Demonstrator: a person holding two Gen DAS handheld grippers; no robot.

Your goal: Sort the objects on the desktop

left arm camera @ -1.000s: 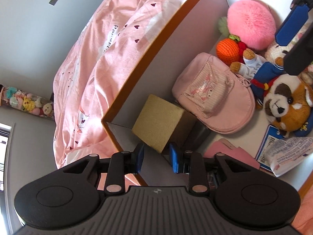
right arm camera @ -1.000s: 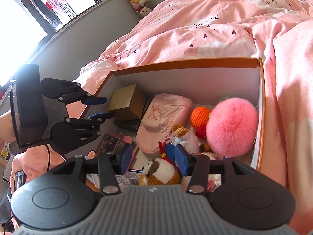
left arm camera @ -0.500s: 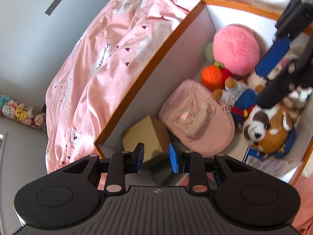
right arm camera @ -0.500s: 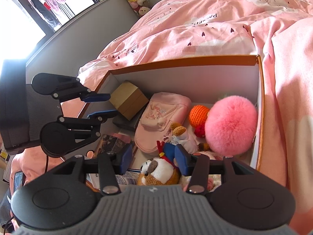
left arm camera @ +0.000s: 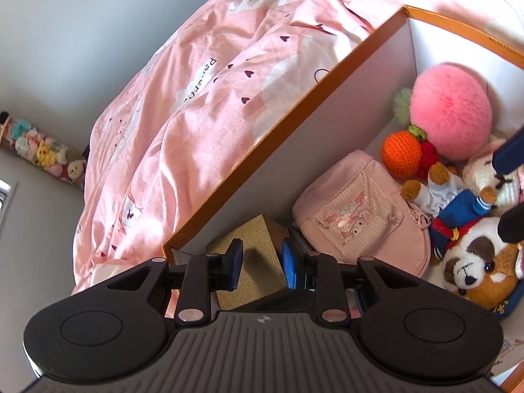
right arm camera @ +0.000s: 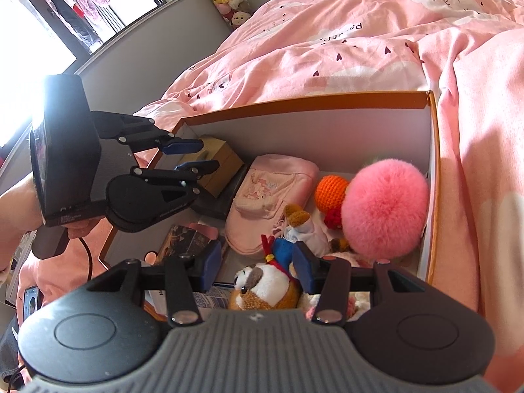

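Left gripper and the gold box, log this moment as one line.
left gripper: open, over gold box, no grasp | right gripper: open, above dog plush | box: on bed

Orange-rimmed white cardboard box (right arm camera: 431,177) open-topped; entry from above only. Far right corner filled by fluffy pink pompom (right arm camera: 384,206). Middle crowded: pink fabric pouch (right arm camera: 271,196), orange crocheted ball (right arm camera: 330,192), brown-and-white plush dog (right arm camera: 265,286). Left corner taken by tan cardboard cube (left arm camera: 252,262), left gripper (left arm camera: 260,263) straddling it, fingers apart. Bare white floor only in slivers.
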